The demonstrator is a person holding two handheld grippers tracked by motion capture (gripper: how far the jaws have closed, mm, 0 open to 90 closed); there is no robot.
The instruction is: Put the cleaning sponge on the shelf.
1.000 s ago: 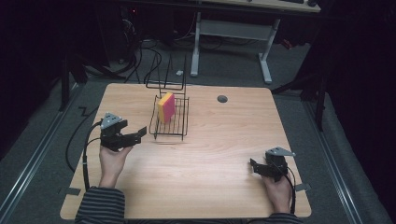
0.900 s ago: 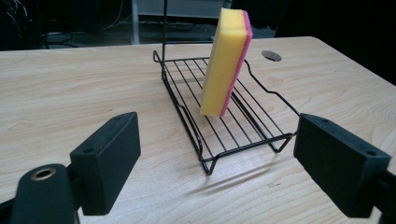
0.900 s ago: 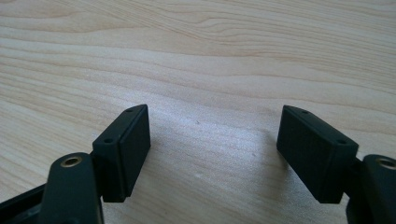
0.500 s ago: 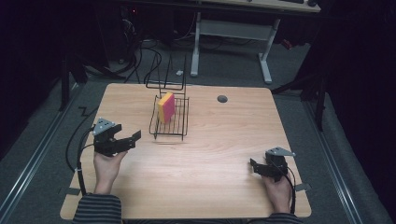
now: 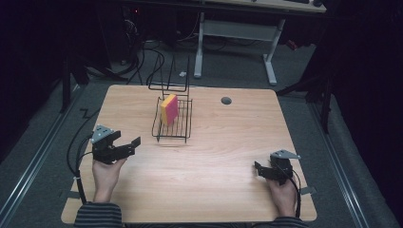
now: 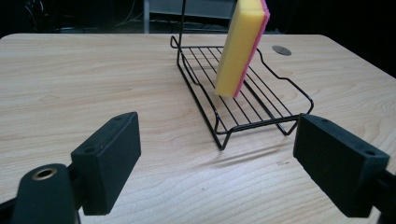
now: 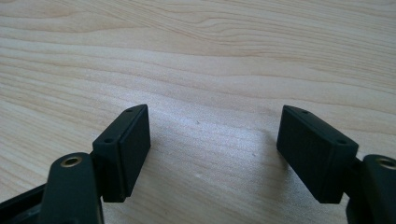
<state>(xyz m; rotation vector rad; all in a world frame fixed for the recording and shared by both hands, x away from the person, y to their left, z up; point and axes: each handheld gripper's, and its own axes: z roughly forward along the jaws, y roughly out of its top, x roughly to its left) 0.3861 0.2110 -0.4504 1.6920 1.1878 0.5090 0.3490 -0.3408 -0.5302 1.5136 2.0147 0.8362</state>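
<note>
Left gripper (image 5: pixel 127 144) has pulled back toward the person and out to the left over the last second; earlier it sat closer to the wire rack (image 5: pixel 173 124). Jaws are wide apart, nothing between them. Right gripper (image 5: pixel 259 168) hasn't budged, also wide open and empty, resting low near the near-right part of the table (image 5: pixel 223 190).

Read: the sponge (image 5: pixel 169 108) is already placed and the left hand is backing off, so the job looks finished or close to it.

Near to far from the left gripper (image 6: pixel 215 149): bare wood right under and ahead of the jaws, then the rack's front lip (image 6: pixel 254 125) just beyond and a bit right of centre, then the sponge (image 6: pixel 242 46) standing tilted on the rack's wires, yellow face toward the gripper, pink layer behind. Past that, a round grommet (image 6: pixel 281 50) further right, then the far table edge.

Room: plenty of open tabletop between both grippers and on either side of the rack. Left gripper sits near the left table edge, cable trailing off it. Right gripper (image 7: pixel 212 154) has plain wood ahead.
</note>
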